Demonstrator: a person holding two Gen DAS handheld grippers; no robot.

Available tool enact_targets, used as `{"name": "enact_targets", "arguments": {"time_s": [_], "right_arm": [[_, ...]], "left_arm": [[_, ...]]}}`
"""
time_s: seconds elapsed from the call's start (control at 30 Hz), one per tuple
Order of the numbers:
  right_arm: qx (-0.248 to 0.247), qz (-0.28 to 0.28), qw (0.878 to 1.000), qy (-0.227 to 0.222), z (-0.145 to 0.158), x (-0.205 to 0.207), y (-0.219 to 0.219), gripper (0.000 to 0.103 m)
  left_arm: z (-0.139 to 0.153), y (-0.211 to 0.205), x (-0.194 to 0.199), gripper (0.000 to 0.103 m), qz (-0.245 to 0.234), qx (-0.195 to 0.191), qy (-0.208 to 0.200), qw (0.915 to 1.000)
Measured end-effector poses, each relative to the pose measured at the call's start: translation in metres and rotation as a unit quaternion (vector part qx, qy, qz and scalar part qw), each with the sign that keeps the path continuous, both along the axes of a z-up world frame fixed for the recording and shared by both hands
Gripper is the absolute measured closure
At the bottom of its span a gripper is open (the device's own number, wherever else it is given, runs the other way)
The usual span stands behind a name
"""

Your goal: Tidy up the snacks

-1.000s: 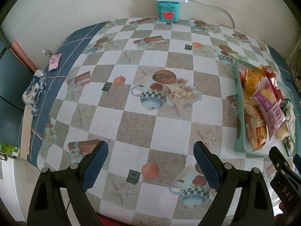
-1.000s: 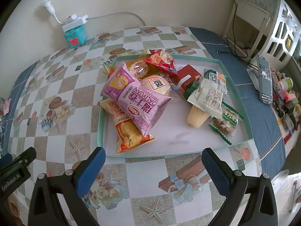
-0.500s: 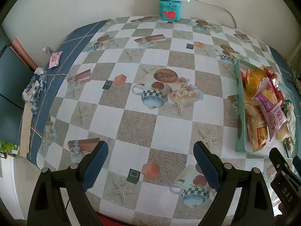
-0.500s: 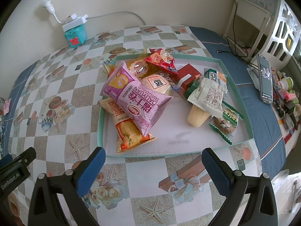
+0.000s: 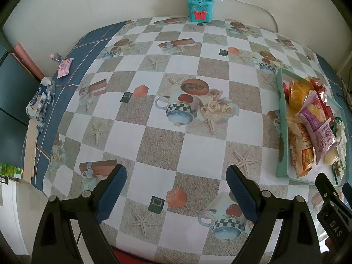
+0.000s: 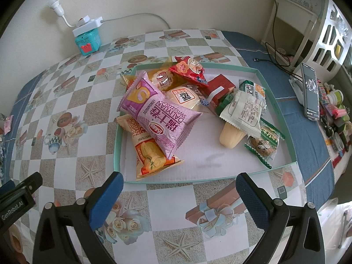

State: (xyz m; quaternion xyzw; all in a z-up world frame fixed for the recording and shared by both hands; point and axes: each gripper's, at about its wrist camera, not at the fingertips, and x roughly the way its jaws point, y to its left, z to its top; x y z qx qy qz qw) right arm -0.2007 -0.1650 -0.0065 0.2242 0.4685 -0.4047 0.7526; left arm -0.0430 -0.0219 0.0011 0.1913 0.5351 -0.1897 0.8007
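Snack packets lie heaped in the shallow mint-green cardboard tray (image 6: 276,107) at centre frame, the purple foil cake bag (image 6: 159,115) running long from upper left to lower right, while left gripper (image 5: 176,187) and right gripper (image 6: 179,194) gape wide, empty.

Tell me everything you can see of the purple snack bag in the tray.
The purple snack bag is a puffed, glossy plastic pillow pack with crimped ends, a yellow patch and white lettering. It lies diagonally at the tray's left side, on top of the pile, overlapping an orange packet beneath it. No gripper touches it.
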Motion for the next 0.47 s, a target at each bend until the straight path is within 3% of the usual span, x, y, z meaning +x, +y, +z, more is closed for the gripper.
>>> {"name": "enact_targets", "arguments": {"time_s": [0.47], "right_arm": [[0.001,0.002,1.0,0.001,-0.0019,-0.0003,0.0027,0.0]], "left_arm": [[0.0045,-0.0004,-0.0023,0.011,0.0,0.0,-0.018,0.9998]]}}
